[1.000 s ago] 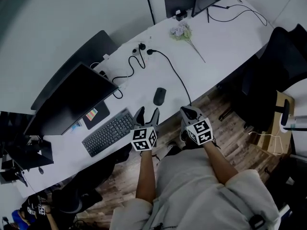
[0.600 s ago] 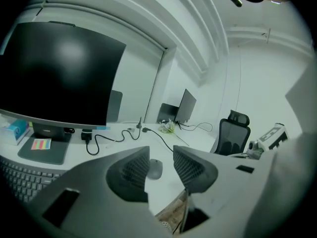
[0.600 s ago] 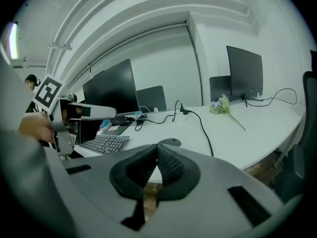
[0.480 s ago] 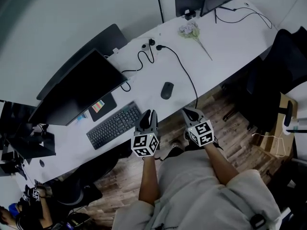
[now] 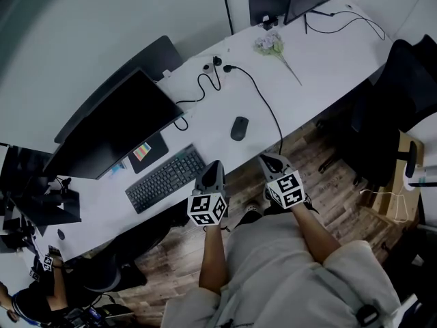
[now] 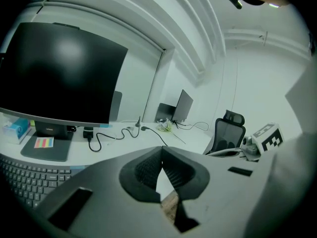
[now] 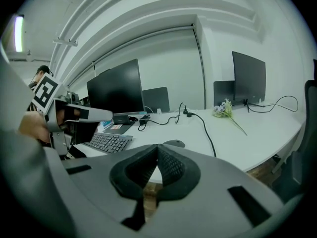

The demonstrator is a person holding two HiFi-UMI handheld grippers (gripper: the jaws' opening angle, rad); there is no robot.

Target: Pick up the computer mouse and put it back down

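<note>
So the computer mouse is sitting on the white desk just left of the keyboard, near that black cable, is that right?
Not quite. The head view shows the computer mouse on the white desk to the right of the keyboard, not left of it. It does lie near the black cable.

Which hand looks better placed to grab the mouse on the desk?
Right, probably. The computer mouse lies straight ahead of the right hand-held gripper, just beyond its tips in its own view. Its shut jaws must open first.
</note>
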